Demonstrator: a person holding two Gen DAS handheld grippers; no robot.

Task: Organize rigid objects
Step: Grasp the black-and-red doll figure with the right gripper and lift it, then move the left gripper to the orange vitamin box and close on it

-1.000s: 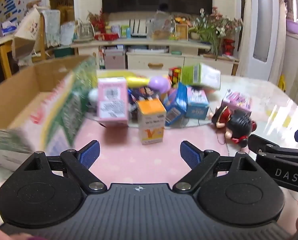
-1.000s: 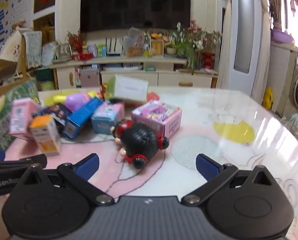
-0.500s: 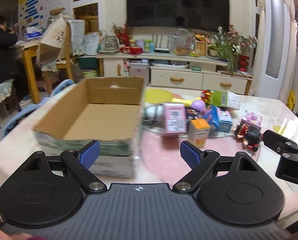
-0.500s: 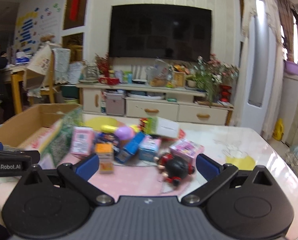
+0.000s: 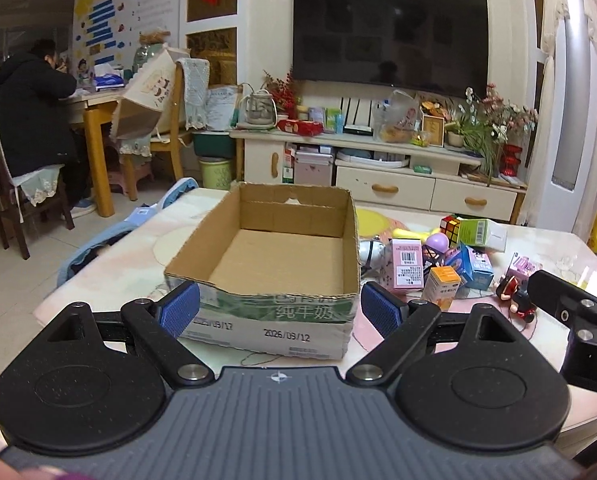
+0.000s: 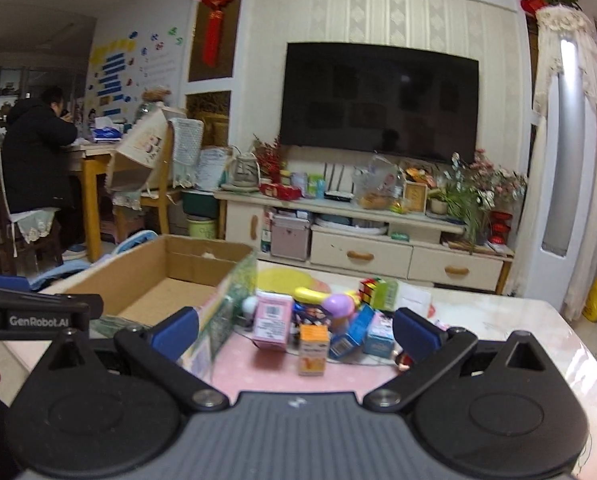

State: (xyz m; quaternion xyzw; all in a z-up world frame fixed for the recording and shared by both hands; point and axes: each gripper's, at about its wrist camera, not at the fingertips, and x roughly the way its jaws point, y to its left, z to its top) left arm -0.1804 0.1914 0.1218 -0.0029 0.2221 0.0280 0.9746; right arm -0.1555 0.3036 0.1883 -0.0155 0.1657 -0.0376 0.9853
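Observation:
An open, empty cardboard box (image 5: 282,256) stands on the table, also in the right wrist view (image 6: 158,284). To its right lies a cluster of small items: a pink box (image 5: 407,264), an orange box (image 5: 442,287), a blue box (image 5: 474,266), a Rubik's cube (image 5: 450,229), a purple ball (image 5: 437,242) and a black-haired doll (image 5: 516,298). The pink box (image 6: 273,320) and orange box (image 6: 313,347) show in the right wrist view too. My left gripper (image 5: 279,312) is open and empty in front of the cardboard box. My right gripper (image 6: 294,330) is open and empty, held back from the cluster.
A TV cabinet (image 5: 378,168) with clutter stands behind the table under a wall TV. A person (image 5: 34,112) sits at a wooden desk at far left. A blue garment (image 5: 98,240) hangs off the table's left edge. A pink mat (image 6: 258,368) lies under the items.
Both grippers have pulled back and risen away from the item cluster. The left view now faces the cardboard box. Both stayed open and empty.

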